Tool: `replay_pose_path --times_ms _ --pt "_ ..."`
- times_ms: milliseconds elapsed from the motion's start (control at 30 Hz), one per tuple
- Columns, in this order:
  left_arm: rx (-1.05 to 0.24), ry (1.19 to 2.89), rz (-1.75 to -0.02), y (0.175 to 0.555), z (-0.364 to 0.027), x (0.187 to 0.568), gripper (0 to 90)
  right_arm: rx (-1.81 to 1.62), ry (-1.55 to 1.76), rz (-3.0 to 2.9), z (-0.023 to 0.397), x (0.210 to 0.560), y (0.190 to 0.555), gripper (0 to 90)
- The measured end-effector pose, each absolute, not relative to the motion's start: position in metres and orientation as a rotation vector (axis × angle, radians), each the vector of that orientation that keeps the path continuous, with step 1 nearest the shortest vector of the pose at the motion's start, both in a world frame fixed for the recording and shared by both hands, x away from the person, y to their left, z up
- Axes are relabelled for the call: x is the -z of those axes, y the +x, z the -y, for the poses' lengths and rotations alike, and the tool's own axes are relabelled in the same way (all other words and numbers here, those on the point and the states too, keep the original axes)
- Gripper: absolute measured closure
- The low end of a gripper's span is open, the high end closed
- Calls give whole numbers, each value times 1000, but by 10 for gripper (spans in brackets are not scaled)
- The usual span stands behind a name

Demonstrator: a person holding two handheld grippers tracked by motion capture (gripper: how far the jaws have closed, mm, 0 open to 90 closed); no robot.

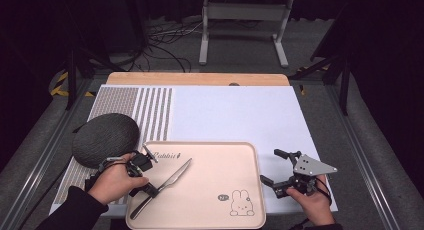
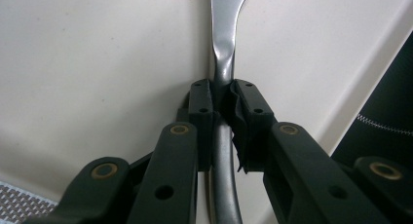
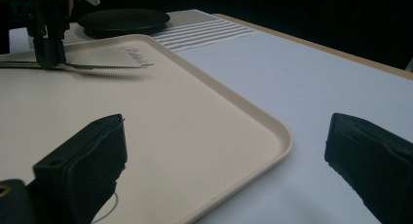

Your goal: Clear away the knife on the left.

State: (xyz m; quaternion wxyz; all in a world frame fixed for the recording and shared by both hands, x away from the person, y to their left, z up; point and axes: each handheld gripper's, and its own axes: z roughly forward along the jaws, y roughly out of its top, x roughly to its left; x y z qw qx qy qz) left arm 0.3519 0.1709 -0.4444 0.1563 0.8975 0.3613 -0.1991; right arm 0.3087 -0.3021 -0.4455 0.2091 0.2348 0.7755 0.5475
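A silver table knife [image 1: 175,175] lies slantwise over the left half of a beige tray [image 1: 215,165] that bears a rabbit drawing. My left gripper [image 1: 150,190] is shut on the knife's handle. In the left gripper view the jaws [image 2: 224,95] pinch the handle, and the knife [image 2: 225,34] runs on upward over the tray [image 2: 97,63]. To the right of the tray my right gripper [image 1: 269,165] stands open, holding nothing. In the right gripper view its two fingers [image 3: 83,160] are spread wide either side of the tray's corner [image 3: 272,131]. Farther off there, the serrated knife [image 3: 107,66] hangs just above the tray.
A dark grey round plate [image 1: 106,138] sits left of the tray, close to my left hand. Under everything lies a white mat [image 1: 235,115] with a striped band [image 1: 150,110] on a wooden table [image 1: 200,79]. A white metal stand [image 1: 245,20] and cables are on the floor behind.
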Motion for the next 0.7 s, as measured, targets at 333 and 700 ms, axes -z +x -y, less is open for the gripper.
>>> replay_pose_path --times_ms 333,700 --pt "563 2565 -1032 352 -172 444 791 -1524 652 -2168 301 446 309 25" --pt "358 2558 -872 347 -160 431 382 -1525 647 -2180 301 447 309 25"
